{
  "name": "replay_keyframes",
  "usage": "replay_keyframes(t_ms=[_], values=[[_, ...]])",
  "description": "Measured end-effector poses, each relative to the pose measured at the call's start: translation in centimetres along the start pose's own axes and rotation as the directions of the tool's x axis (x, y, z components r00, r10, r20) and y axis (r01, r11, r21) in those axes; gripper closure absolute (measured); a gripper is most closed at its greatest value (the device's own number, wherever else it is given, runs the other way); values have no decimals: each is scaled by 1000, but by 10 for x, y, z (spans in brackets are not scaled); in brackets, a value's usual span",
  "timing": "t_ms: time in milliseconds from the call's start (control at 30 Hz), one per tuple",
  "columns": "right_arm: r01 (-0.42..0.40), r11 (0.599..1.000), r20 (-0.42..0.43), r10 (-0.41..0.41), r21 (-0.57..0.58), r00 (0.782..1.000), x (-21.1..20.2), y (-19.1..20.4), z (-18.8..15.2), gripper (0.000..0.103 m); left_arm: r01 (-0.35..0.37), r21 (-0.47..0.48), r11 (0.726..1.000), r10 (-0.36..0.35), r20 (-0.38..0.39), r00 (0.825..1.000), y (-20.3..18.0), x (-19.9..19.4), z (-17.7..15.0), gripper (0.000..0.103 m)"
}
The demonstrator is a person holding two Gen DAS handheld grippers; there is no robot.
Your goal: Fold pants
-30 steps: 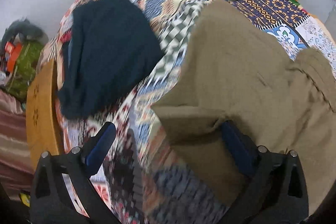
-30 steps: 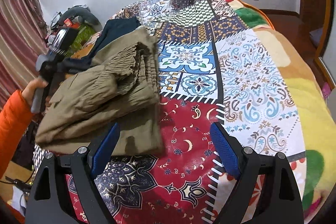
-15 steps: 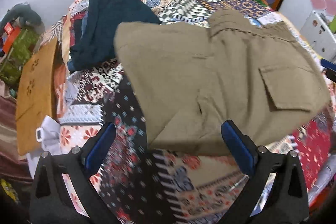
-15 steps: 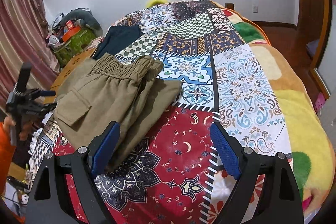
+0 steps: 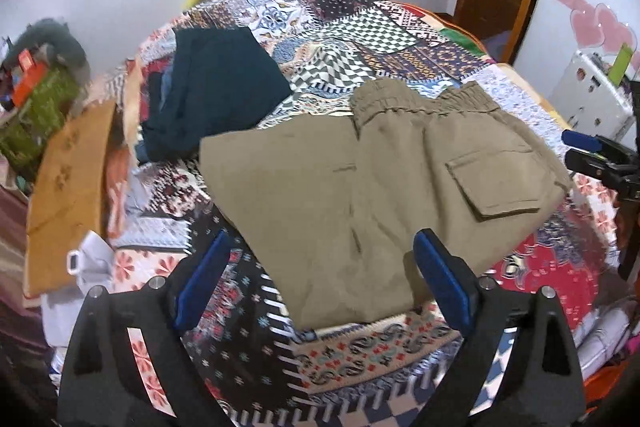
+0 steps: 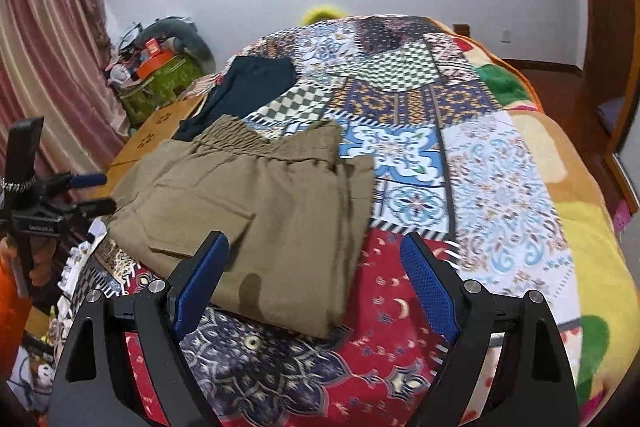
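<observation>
The pants (image 5: 360,195), soft, limp and likely light, are seen folded on the bed just ahead of both grippers (image 5: 322,279) (image 6: 314,281), whose jaws are held apart and empty, and are best taken by a folded edge.

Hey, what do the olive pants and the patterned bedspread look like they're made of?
Olive pants: matte woven fabric, probably cotton twill; crisp pocket flap, gathered elastic waistband. Patterned bedspread: thin, smooth printed cloth, likely cotton or polyester; the patchwork looks printed, though stitching can't be ruled out.
</observation>
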State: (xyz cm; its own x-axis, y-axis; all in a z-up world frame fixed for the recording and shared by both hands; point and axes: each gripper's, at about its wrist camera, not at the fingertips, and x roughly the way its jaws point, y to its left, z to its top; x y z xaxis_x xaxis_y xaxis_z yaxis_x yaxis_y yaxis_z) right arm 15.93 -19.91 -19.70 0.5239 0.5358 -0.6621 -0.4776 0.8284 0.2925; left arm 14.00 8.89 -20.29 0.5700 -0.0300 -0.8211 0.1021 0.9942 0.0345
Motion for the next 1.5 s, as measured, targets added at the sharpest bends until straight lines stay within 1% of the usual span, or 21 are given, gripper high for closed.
replay_keyframes(t_ms=[100,133,200,233,300,400,467,533,633,767,867,933,1033,1100,1167,1233,1300,1333,1367,1400,1500], values=[[-40,999,-29,40,-11,999,12,5,-1,18,-45,-2,999,45,-86,995,9,23,-9,9],[-49,999,-50,49,-13,998,18,7,-3,19,-30,-24,999,28,-96,995,14,26,-13,8],[-46,999,-85,44,-29,995,28,10,-9,23,21,-112,994,-31,-91,995,32,26,-22,8],[-45,998,-98,42,-35,994,31,10,-12,23,26,-135,991,-39,-91,995,38,25,-25,8],[-50,998,-100,47,-27,994,32,8,-19,23,-31,-157,987,18,-85,996,47,21,-33,9],[-36,999,-86,37,20,996,26,-1,-23,23,-70,-194,978,52,-97,994,60,16,-41,9],[-17,999,-81,20,42,997,23,-6,-25,23,-164,-185,969,142,-125,982,65,16,-44,12],[-10,998,-86,15,55,996,21,-11,-28,23,-195,-186,963,172,-132,976,70,14,-45,12],[5,999,-86,-1,50,996,14,-13,-25,23,-161,-225,961,143,-94,985,77,4,-38,12],[6,1000,-60,-5,14,998,7,-8,-10,23,-87,-231,969,87,-7,996,66,-13,-13,12],[-36,999,-25,35,-16,999,6,2,7,23,-16,-195,981,24,37,999,48,-13,11,12],[-62,998,-5,62,-33,998,10,10,16,24,12,-158,987,-4,55,998,32,-5,29,12],[-111,991,14,113,-79,994,20,26,29,30,52,-103,993,-44,80,996,10,5,47,12],[-146,984,-10,146,-99,989,36,34,34,41,86,-96,992,-81,60,995,2,20,56,13],[-166,981,-58,161,-104,985,55,38,35,47,91,-102,991,-90,17,996,-1,40,59,21],[-169,981,-94,160,-95,983,69,36,32,48,73,-112,991,-78,-40,996,1,58,57,24],[-165,983,-101,157,-80,982,74,29,31,48,97,-144,985,-109,-76,991,8,71,49,23],[-162,985,-105,154,-65,982,74,24,30,48,120,-165,979,-134,-74,988,13,72,44,23],[-171,985,-109,166,-38,980,73,16,29,51,131,-182,974,-145,-69,987,18,70,40,23],[-177,984,-111,173,-23,979,71,12,30,51,131,-192,973,-146,-68,987,22,67,38,23],[-173,985,-112,171,-7,979,63,1,27,51,100,-198,975,-113,-54,992,30,53,31,23]])
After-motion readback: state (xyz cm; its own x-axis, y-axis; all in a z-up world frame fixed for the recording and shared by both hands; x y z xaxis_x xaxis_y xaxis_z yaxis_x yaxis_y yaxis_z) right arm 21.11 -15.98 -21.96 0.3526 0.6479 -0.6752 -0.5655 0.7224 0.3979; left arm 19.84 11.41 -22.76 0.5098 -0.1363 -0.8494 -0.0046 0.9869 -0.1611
